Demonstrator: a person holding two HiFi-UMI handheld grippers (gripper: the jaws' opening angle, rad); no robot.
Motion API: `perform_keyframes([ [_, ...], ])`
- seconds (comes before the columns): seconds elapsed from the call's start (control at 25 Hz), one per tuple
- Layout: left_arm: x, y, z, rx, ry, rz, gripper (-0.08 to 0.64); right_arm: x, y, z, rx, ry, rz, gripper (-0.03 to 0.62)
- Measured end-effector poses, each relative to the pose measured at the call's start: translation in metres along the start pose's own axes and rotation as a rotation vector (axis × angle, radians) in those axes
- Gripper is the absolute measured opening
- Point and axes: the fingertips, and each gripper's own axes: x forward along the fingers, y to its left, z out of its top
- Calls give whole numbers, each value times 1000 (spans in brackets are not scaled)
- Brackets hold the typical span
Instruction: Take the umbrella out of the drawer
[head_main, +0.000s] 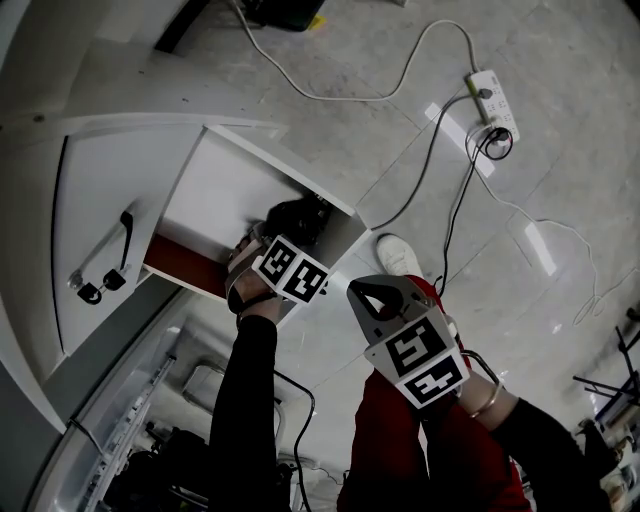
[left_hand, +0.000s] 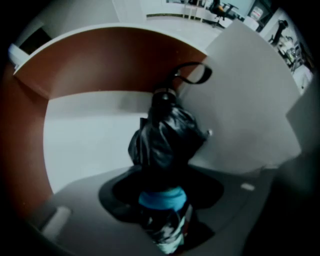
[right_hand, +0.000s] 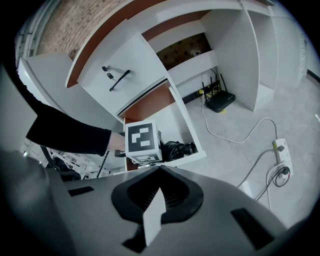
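Note:
The drawer (head_main: 215, 190) stands pulled out, white inside with a brown wall. A black folded umbrella (head_main: 297, 220) lies at its front right corner. In the left gripper view the umbrella (left_hand: 167, 137) leans against the drawer's white side wall (left_hand: 245, 115), strap loop at the far end. My left gripper (head_main: 283, 247) points straight down into the drawer. The umbrella's near end reaches up between its jaws (left_hand: 162, 200), and I see no pad pressing on it. My right gripper (head_main: 368, 292) hangs back over the person's red trousers, jaws (right_hand: 156, 200) together and empty.
Left of the drawer is a closed white front with a black handle (head_main: 125, 238) and keys (head_main: 98, 288). On the tiled floor lie a power strip (head_main: 492, 100) with cables and the person's white shoe (head_main: 400, 255). A router (right_hand: 220, 100) sits under the desk.

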Motion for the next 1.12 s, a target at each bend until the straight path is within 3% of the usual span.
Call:
perform_keyframes([
  [0.36, -30, 3, 1, -57, -72, 12, 195, -13, 8, 5, -34, 4, 0, -2],
  [1.12, -132, 17, -6, -234, -257, 115, 183, -50, 24, 39, -100, -31, -22, -2],
])
